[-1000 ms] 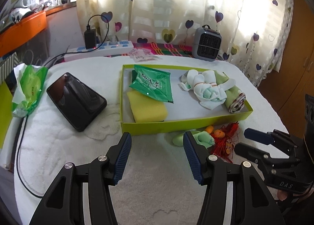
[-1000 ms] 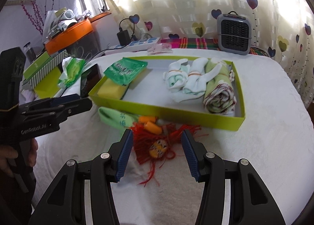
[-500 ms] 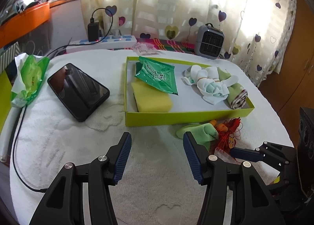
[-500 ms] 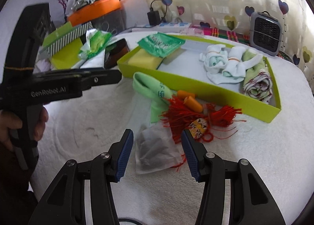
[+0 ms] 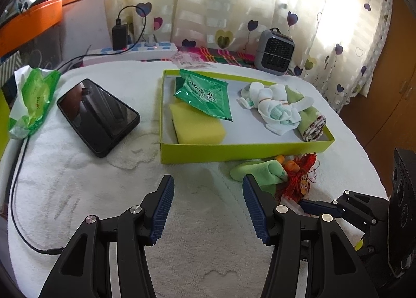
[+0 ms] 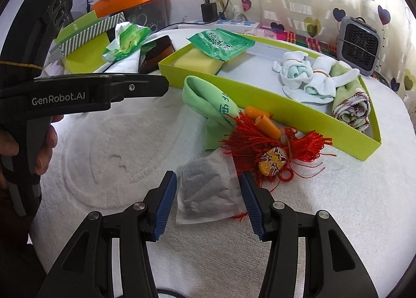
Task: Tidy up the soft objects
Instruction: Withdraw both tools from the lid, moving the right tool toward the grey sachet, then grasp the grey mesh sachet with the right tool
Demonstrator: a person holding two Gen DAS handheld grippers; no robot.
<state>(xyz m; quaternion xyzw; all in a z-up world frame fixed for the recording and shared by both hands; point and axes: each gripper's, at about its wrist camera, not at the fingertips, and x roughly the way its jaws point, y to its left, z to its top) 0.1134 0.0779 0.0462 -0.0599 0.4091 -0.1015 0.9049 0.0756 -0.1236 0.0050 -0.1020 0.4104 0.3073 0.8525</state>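
Note:
A lime-green tray [image 6: 286, 107] holds a yellow sponge [image 6: 197, 61], a green tea packet [image 6: 221, 43], white socks [image 6: 304, 77] and a rolled towel [image 6: 351, 108]. On the white towel in front of it lie a light green cloth [image 6: 208, 100], orange earplugs [image 6: 267, 125], a red tassel ornament [image 6: 273, 160] and a pale sachet [image 6: 208, 194]. My right gripper [image 6: 208, 178] is open, its pads on either side of the sachet without pressing it. My left gripper [image 5: 208, 181] is open over bare towel, just left of the green cloth [image 5: 260, 172].
A black phone [image 5: 97, 116] and a green wipes pack [image 5: 33, 100] lie left of the tray [image 5: 234, 152]. At the back stand a power strip [image 5: 130, 50] and a small grey heater [image 5: 274, 52]. A cable [image 5: 15, 194] runs along the left edge. A hand [image 6: 44, 147] holds the left gripper.
My right gripper has shifted left and lower, from over the red tassel ornament to the sachet, which now lies between its fingers. The left gripper has stayed almost still.

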